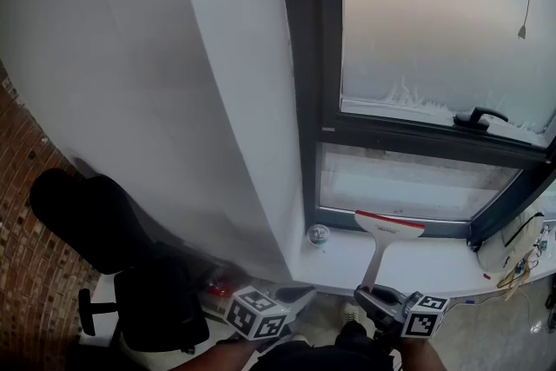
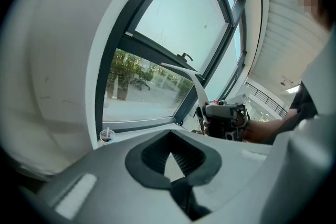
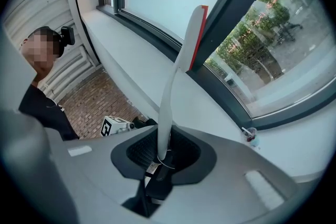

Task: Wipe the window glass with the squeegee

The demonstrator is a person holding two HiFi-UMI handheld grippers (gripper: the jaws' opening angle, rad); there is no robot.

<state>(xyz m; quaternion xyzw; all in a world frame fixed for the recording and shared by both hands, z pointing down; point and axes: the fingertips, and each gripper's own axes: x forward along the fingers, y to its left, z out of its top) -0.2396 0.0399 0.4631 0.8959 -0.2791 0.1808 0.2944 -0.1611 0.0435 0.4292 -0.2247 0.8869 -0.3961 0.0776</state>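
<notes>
A white squeegee (image 1: 388, 227) with a red-edged blade stands upright in front of the lower pane of the dark-framed window (image 1: 306, 82). Its blade is level with that pane's bottom frame. My right gripper (image 1: 373, 294) is shut on the squeegee's handle; in the right gripper view the handle (image 3: 167, 113) rises from between the jaws (image 3: 164, 157). My left gripper (image 1: 296, 297) hangs beside it, below the sill, shut on nothing (image 2: 170, 157). The left gripper view shows the squeegee (image 2: 192, 79) and the right gripper (image 2: 223, 118) off to the right.
A white sill (image 1: 426, 263) runs under the window, with a small lidded cup (image 1: 318, 235) at its left end and cables (image 1: 521, 249) at its right. A window handle (image 1: 479, 117) sits on the middle frame bar. A black office chair (image 1: 113, 261) stands to the left.
</notes>
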